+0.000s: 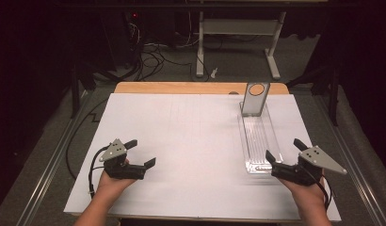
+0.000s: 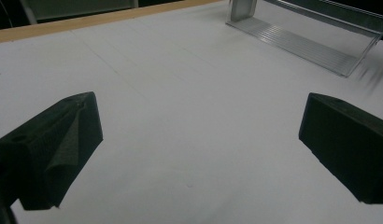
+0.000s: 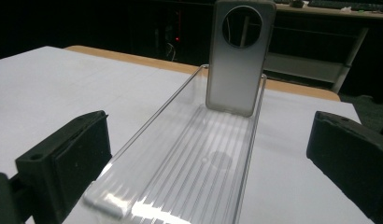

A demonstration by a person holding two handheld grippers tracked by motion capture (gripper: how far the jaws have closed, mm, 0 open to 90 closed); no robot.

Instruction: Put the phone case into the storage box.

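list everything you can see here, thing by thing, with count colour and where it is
long clear plastic tray: 1, transparent with a ribbed floor, right half of the table, running front to back
grey phone case with a round cutout: 1, grey, standing upright at the tray's far end
white sheet: 1, white, covering most of the tabletop
wooden table: 1, light wood, its edge showing beyond the sheet
white-legged desk frame: 1, white, on the floor behind the table
cables: several, black, on the floor at the back
left gripper: 1, black, open, front left over the sheet
right gripper: 1, black, open, beside the tray's near end
hands: 2, one holding each gripper
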